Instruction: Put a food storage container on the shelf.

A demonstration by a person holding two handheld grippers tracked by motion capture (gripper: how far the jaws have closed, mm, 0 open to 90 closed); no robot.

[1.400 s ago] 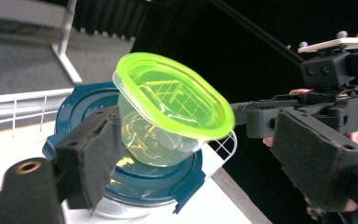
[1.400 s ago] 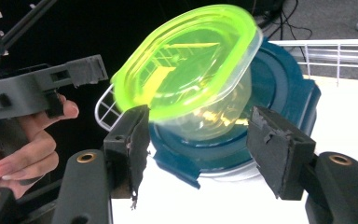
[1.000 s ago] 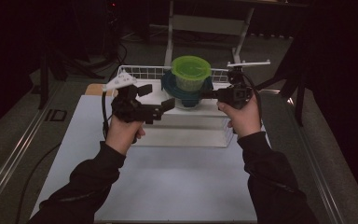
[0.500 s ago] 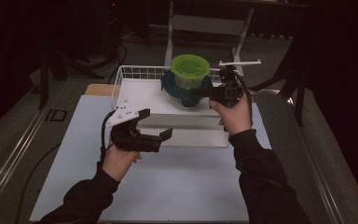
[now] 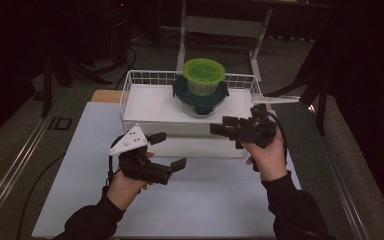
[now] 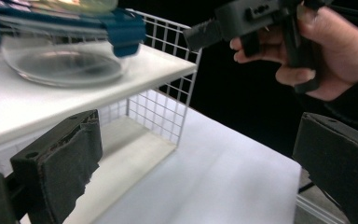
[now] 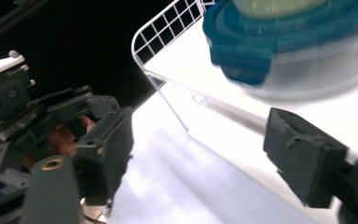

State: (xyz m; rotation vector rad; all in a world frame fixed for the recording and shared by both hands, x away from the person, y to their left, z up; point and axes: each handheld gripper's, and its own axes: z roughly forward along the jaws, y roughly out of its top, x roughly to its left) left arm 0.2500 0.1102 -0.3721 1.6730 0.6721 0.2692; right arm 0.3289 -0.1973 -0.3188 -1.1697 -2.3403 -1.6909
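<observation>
Both grippers spread, empty: left gripper (image 5: pixel 170 151) low, right gripper (image 5: pixel 226 128) just before stacked containers (image 5: pixel 201 89) on wire basket (image 5: pixel 130 80). Best approach: level, jaws wide, straddling glass bowl.

This looks like a lab or studio. A white rectangular table (image 5: pixel 220 200) stands in a dark room. Black metal stands (image 5: pixel 55 75) surround it.

Black long sleeves (image 5: pixel 295 210); black left gripper (image 5: pixel 170 151) topped by grey three-cornered plate (image 5: pixel 128 140)
</observation>
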